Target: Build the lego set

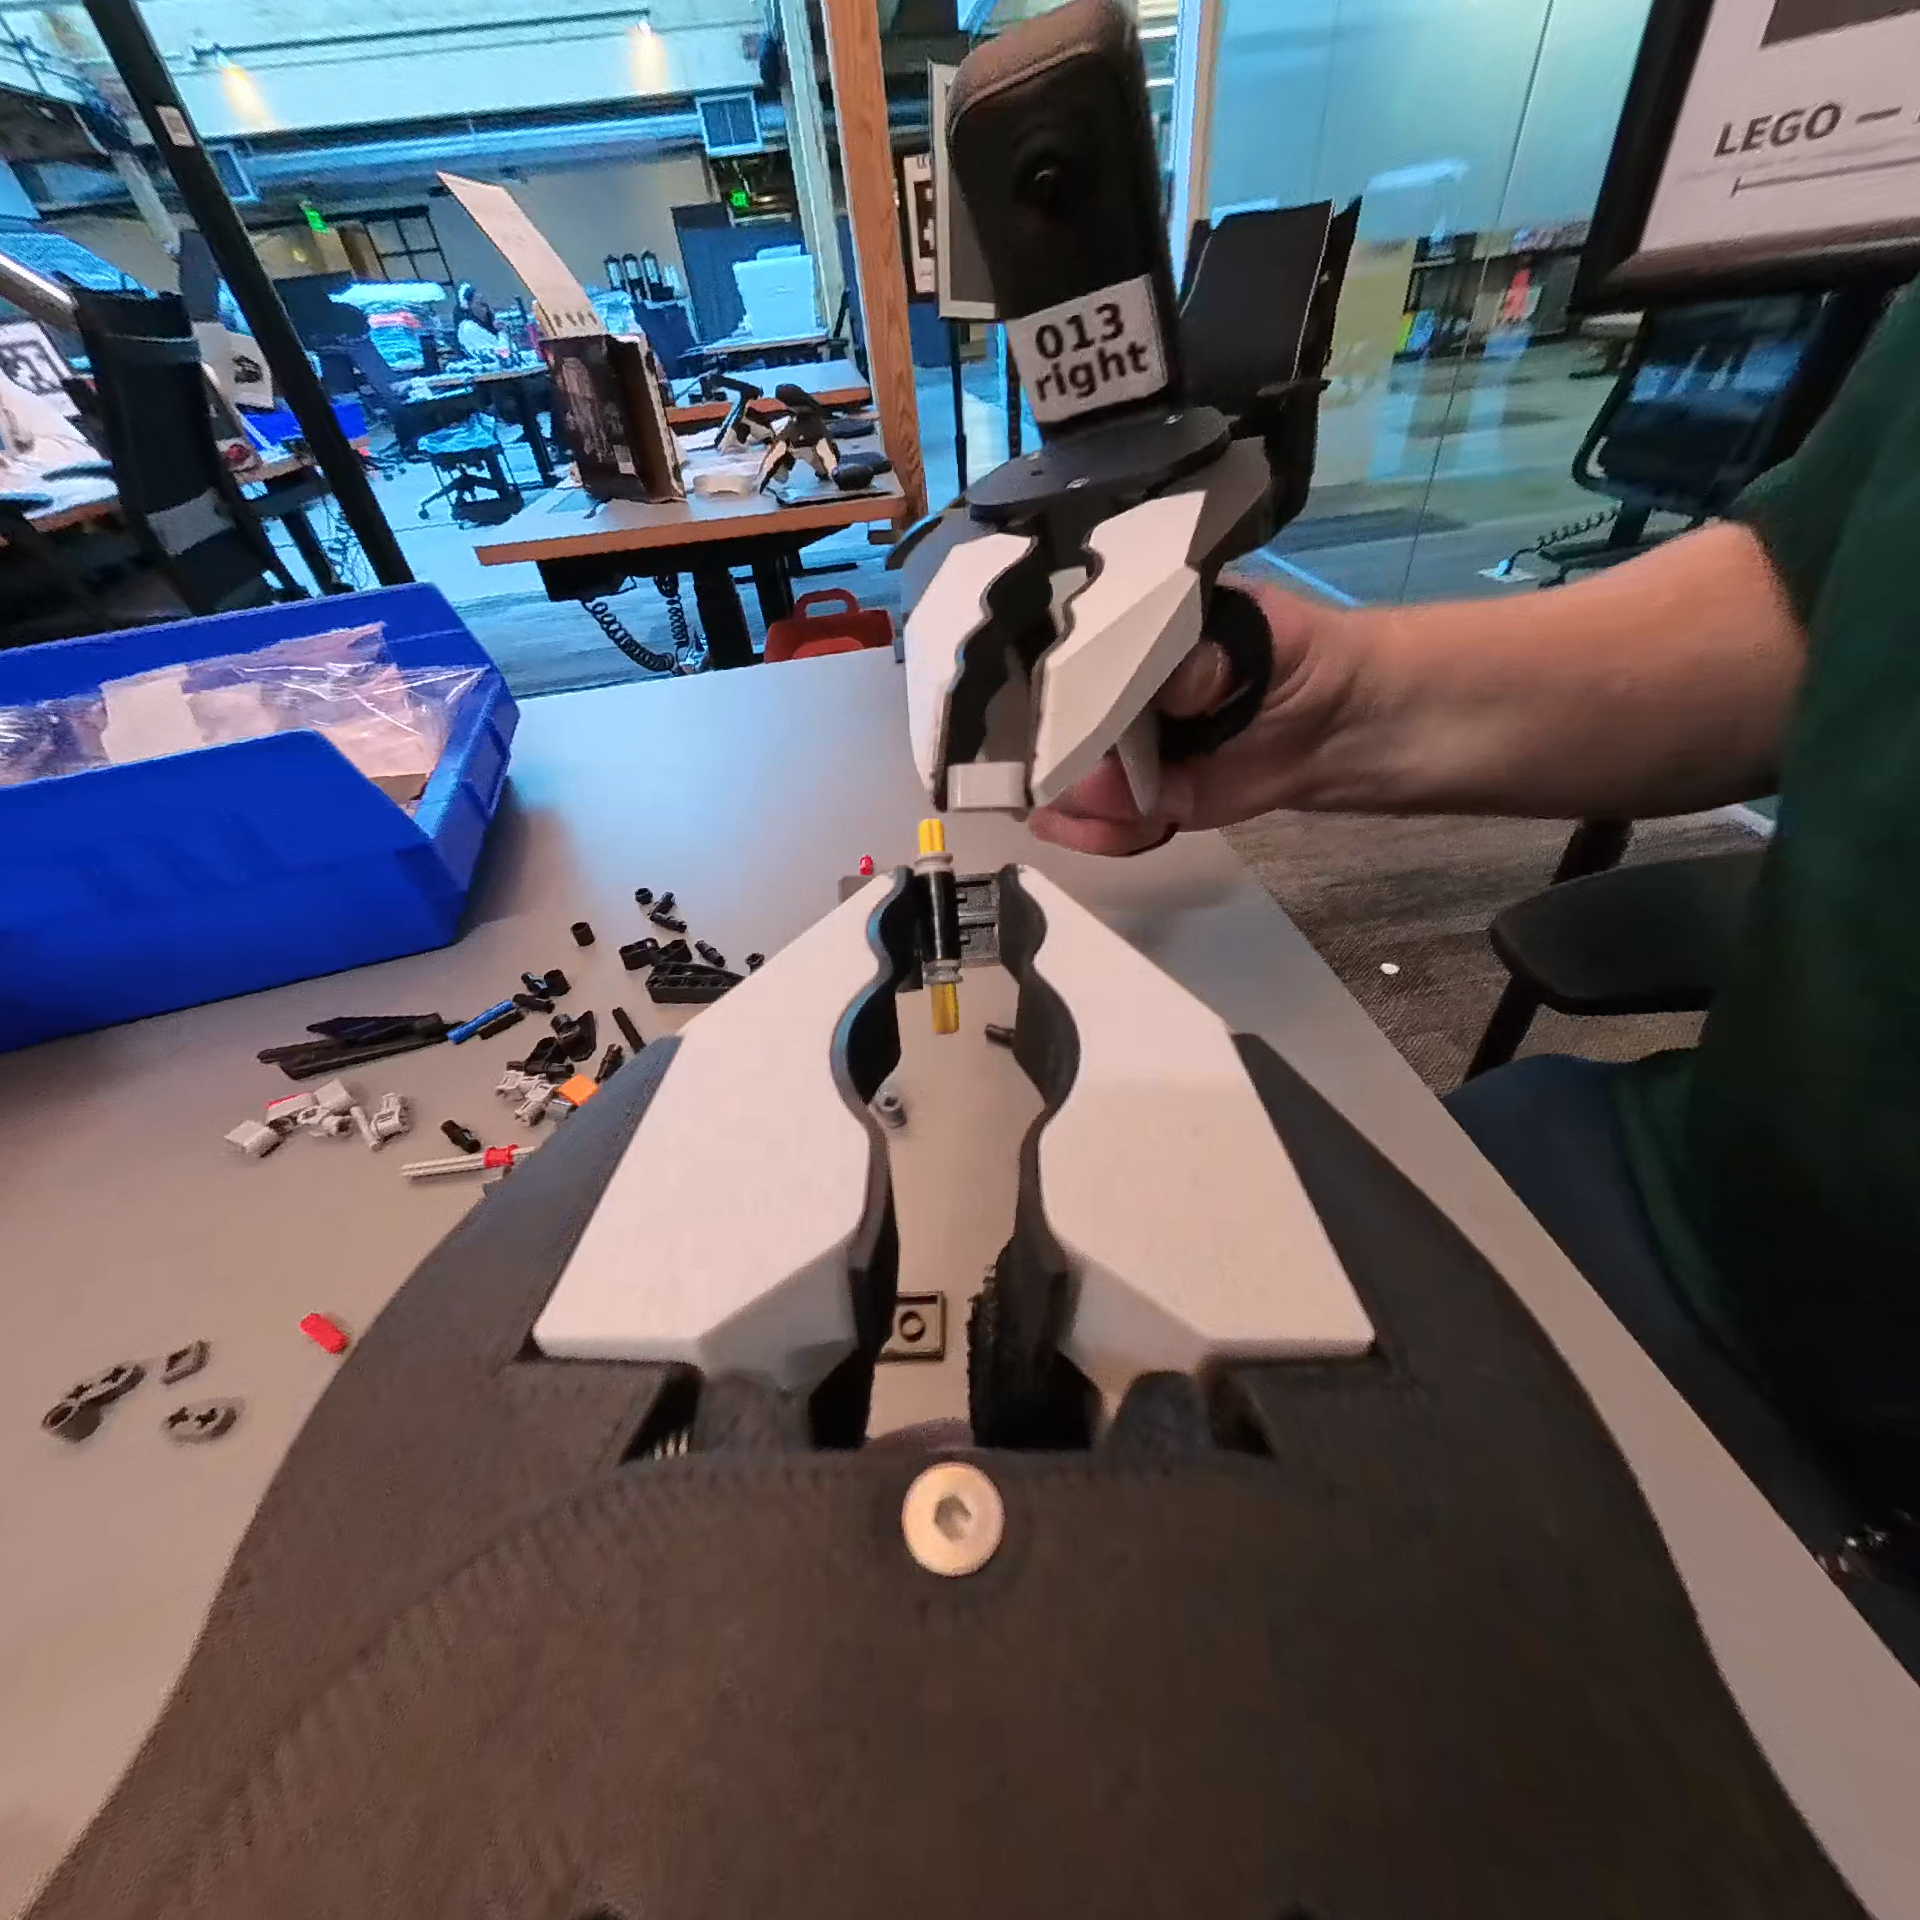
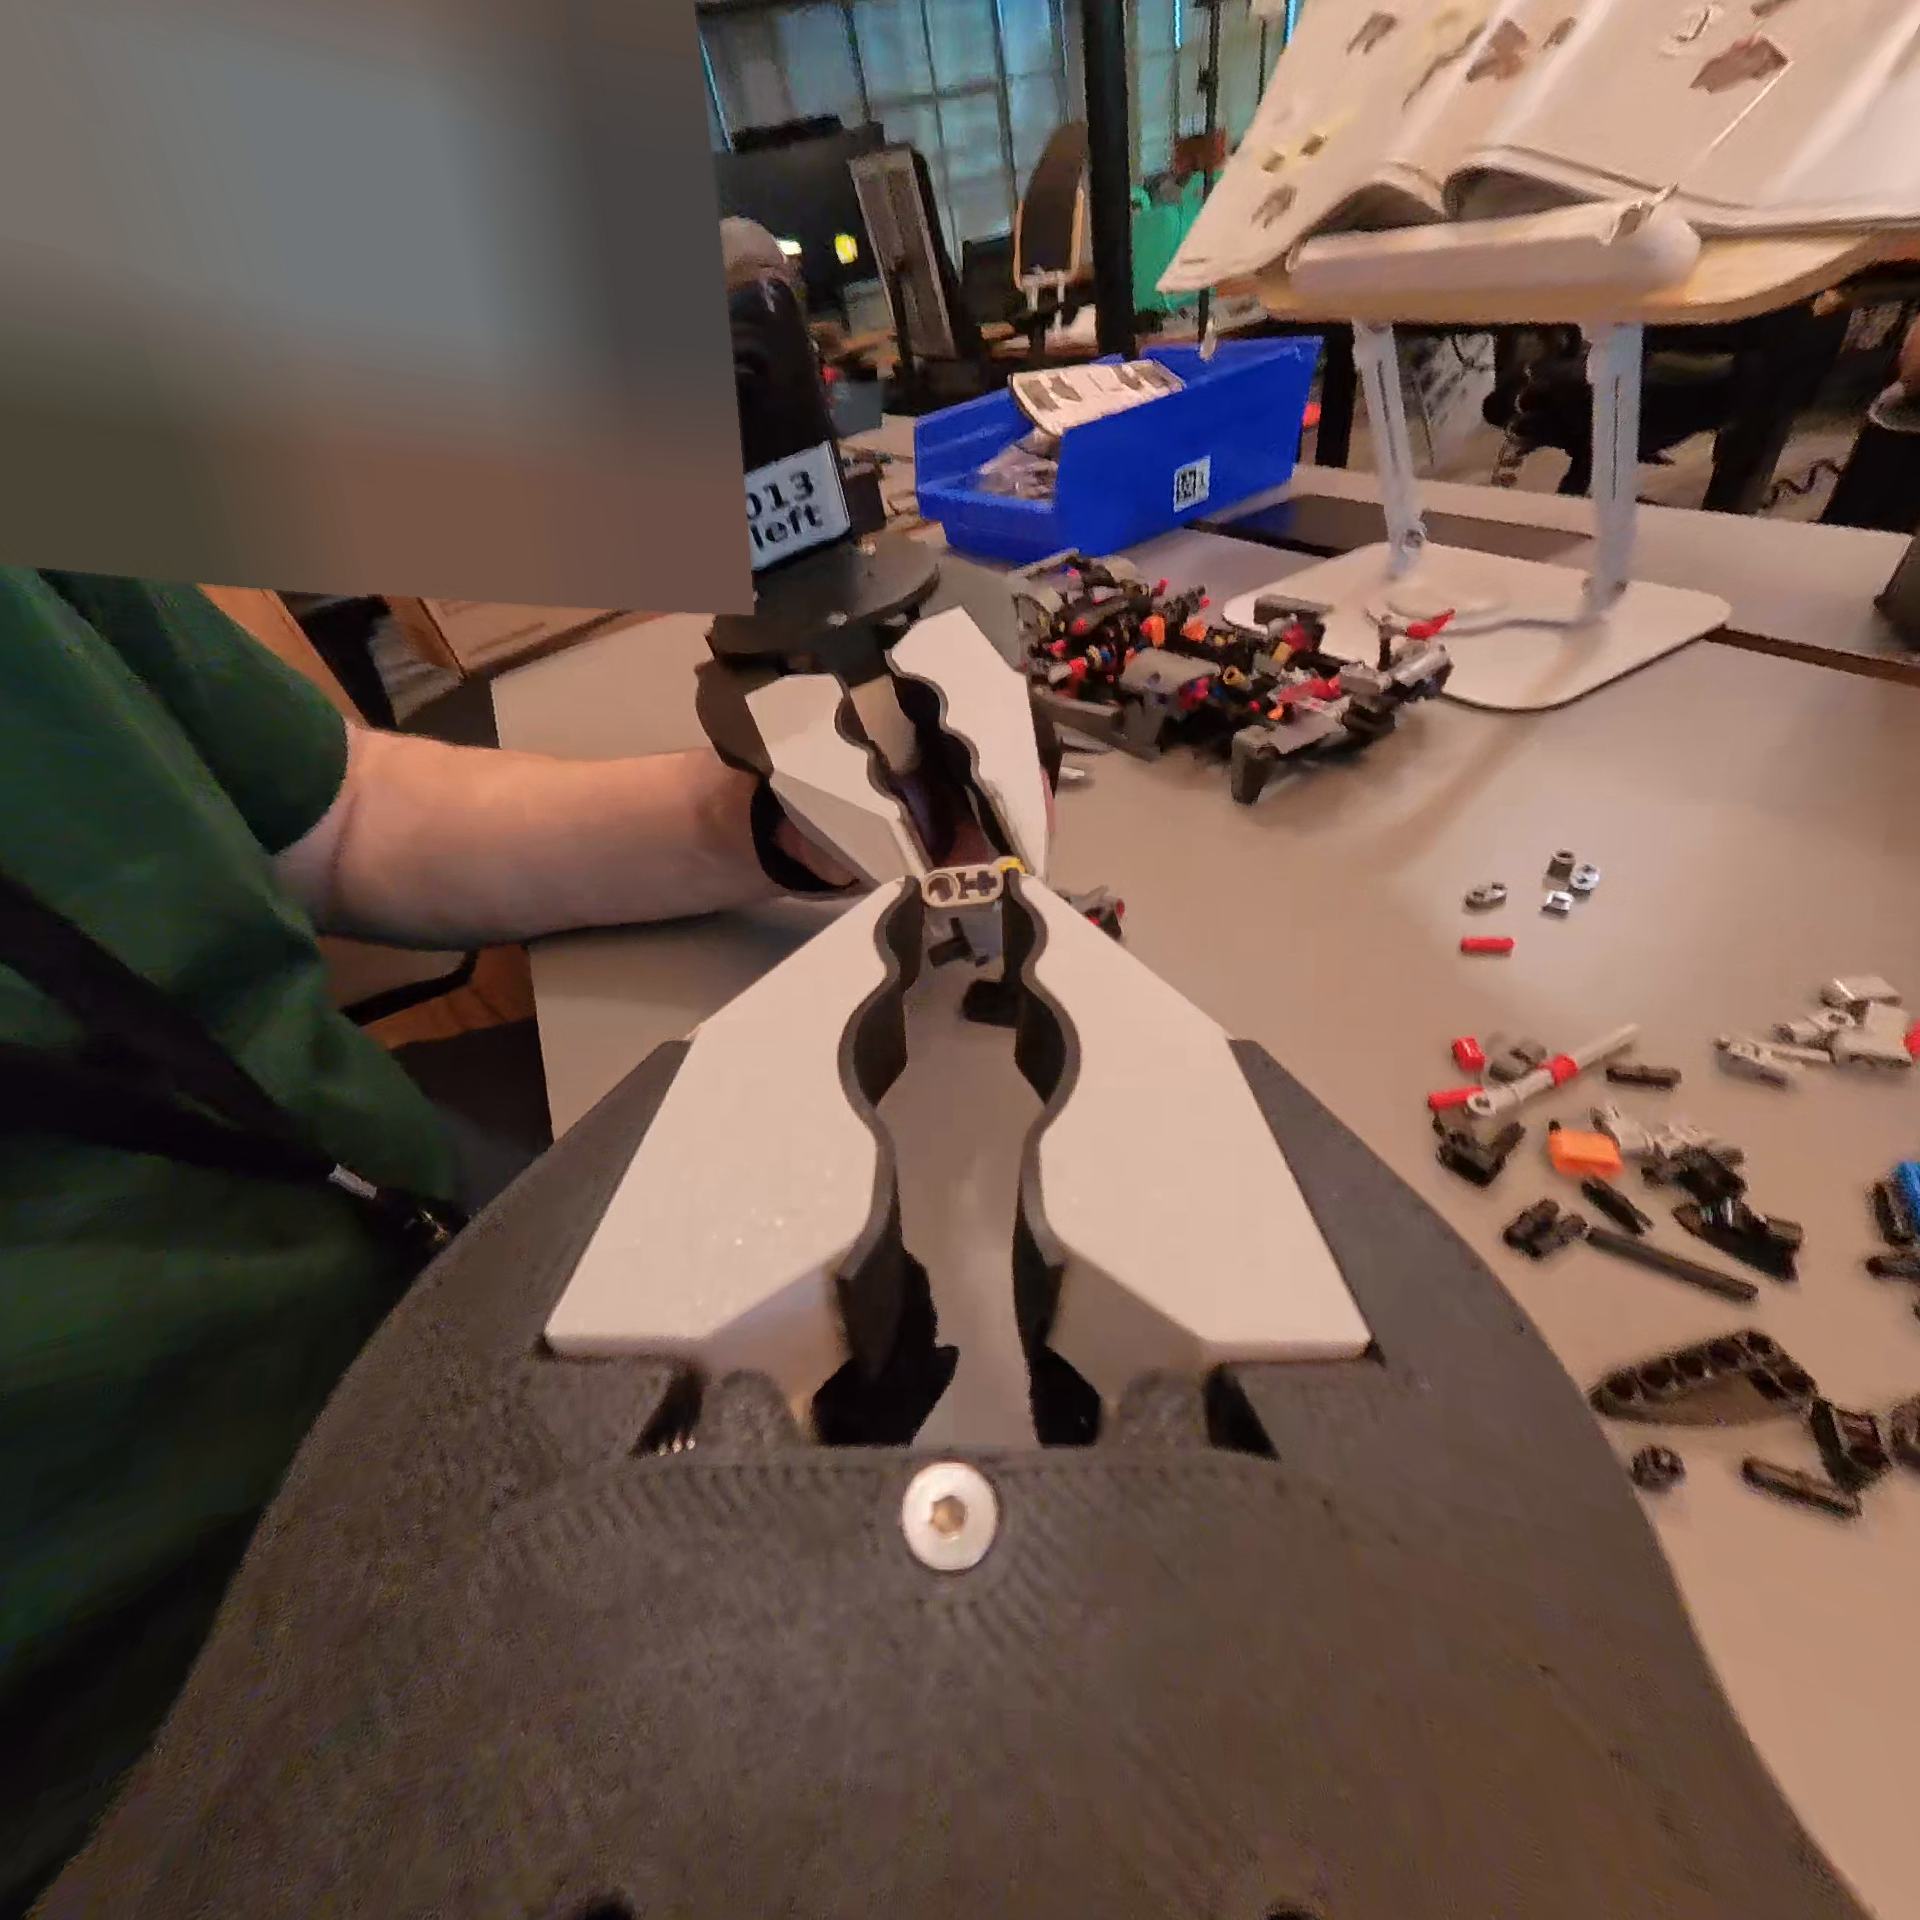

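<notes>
- Grey counter [image 1: 727, 748] in glass-walled workshop; desks & chairs blurred in bkgd.
- Blue bin [image 1: 239, 790] at far left of counter in left wrist view, clear plastic bags inside; same blue bin [image 2: 1112, 468] seen farther back in right wrist view.
- Left gripper [image 1: 951, 914] pinched onto small sub-assembly [image 1: 940, 935]: yellow axle w/ black sleeve & grey collars, dark grey block beside it. Held above counter, axle running roughly along the fingers.
- Right gripper [image 1: 982, 790] just above & beyond the yellow axle tip, angled down, closed on light grey connector piece [image 1: 987, 784]. Gap to axle tip small; contact not clear.
- Right wrist view: right gripper [image 2: 961, 894] clamping the grey connector [image 2: 961, 886], two holes facing cam; yellow bit right next to it. Left gripper [image 2: 977, 852] opposite, tip to tip.
- Hand [image 1: 1247, 717] on right gripper handle, green sleeve [image 1: 1829, 727] at right edge.
- Loose parts [image 1: 540, 1039] scattered on counter left of left gripper: black pins, black beams, grey connectors, orange & red bits.
- Part-built model [image 2: 1226, 665], black/grey w/ red & orange details, on counter behind the grippers.
- Open instruction booklet [image 2: 1558, 135] on white stand [image 2: 1475, 613], far right.
</notes>
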A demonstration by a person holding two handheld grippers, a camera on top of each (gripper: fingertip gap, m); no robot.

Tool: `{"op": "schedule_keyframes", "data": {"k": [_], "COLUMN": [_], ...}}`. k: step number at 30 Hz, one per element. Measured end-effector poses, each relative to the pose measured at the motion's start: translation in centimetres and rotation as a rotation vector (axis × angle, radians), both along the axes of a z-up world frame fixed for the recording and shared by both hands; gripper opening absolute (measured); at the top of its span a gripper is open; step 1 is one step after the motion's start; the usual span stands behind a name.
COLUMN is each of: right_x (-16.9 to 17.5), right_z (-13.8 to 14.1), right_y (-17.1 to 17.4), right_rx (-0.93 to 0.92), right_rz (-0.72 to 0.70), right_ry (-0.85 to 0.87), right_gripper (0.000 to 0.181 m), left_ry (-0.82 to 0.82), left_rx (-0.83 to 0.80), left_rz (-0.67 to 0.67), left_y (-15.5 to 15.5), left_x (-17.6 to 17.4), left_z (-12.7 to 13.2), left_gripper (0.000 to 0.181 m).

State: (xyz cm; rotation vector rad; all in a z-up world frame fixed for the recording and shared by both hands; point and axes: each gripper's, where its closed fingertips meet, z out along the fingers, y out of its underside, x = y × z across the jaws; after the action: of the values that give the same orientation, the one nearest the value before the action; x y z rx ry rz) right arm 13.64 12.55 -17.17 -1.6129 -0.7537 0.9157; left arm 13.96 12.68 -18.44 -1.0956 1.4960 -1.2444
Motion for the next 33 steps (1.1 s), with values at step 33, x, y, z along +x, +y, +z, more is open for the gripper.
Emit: {"op": "schedule_keyframes", "data": {"k": [33], "right_x": [-0.7], "right_z": [0.4], "right_y": [0.3], "right_rx": [0.062], "right_rz": [0.207], "right_ry": [0.101], "right_gripper": [0.013], "left_ry": [-0.025], "left_rx": [-0.141], "left_rz": [-0.106], "left_y": [-0.3], "left_x": [-0.2], "left_z": [0.2], "left_gripper": [0.014]}}
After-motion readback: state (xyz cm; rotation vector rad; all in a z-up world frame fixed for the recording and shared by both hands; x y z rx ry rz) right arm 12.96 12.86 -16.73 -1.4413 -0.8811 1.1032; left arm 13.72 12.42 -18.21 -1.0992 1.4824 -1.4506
